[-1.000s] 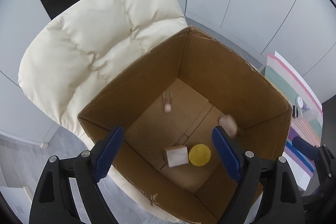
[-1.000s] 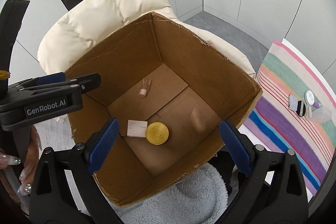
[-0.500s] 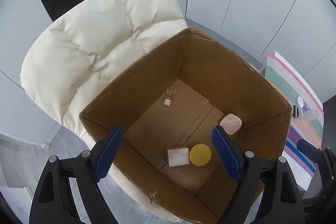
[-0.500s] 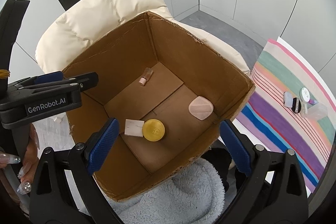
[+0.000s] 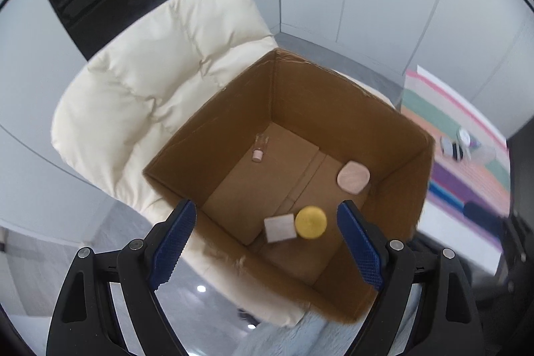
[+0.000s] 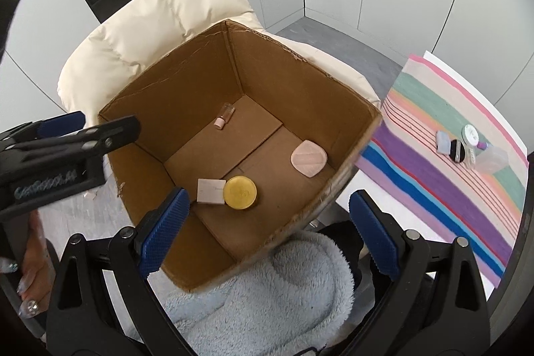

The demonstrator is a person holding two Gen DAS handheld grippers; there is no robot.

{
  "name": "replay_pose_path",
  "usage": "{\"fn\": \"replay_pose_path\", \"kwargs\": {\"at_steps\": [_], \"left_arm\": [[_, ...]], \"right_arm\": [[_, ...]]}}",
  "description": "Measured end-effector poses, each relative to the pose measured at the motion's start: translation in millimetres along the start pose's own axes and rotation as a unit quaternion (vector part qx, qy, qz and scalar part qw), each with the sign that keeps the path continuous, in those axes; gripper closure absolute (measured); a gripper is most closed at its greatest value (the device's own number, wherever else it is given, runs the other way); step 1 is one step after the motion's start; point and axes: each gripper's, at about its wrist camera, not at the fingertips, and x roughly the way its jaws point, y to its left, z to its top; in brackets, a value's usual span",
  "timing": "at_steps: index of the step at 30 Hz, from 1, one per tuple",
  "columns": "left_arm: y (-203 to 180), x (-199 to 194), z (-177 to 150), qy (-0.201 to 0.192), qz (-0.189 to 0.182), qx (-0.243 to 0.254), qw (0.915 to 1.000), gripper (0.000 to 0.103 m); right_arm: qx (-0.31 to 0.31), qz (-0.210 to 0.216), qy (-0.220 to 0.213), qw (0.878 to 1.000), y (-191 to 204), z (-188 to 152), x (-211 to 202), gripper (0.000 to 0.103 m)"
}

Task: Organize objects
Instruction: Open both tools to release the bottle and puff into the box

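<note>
The lettering on the left gripper (image 6: 60, 169) is smeared by blur and cannot be read. The small items (image 5: 462, 147) on the striped mat (image 6: 444, 189) are blurred in the left wrist view. The print on the yellow disc (image 6: 239, 192) is too small to be read.

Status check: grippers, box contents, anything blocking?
Left gripper open, empty; right gripper open, empty. Four items in cardboard box; more on striped cloth. Nothing blocking.

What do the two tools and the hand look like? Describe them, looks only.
Left tool and right tool: black plastic clamp frames with silver rivets and blue ridged finger pads. The left tool's body carries blurred white lettering in the right wrist view. The left hand shows long glittery nails. A fluffy pale-blue sleeve lies below.
</note>
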Motion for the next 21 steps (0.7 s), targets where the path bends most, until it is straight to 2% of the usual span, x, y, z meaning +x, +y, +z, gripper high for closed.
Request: {"fn": "replay_pose_path", "kwargs": {"at_steps": [5,10,15,21], "left_arm": [[4,-28,-20,-0.015,-0.009,0.011,0.9998,0.014],[16,-27,-19,-0.021,0.019,0.017,0.9995,0.014],[35,-12,-11,-0.004,-0.016,-0.017,0.9997,0.014],[34,-6,-13,0.001,-0.028,-0.007,0.9996,0.014]], "right_arm": [[0.004,0.003,0.016,1.0,2,-8,3,0.005],[-0.019,-0.009,0.032,0.999,12,-13,5,0.005],[-0.048,-0.015,0.017,0.999,28,-11,-8,0.005],[-0.029,-0.022,0.013,0.999,24,-7,-8,0.005]]}}
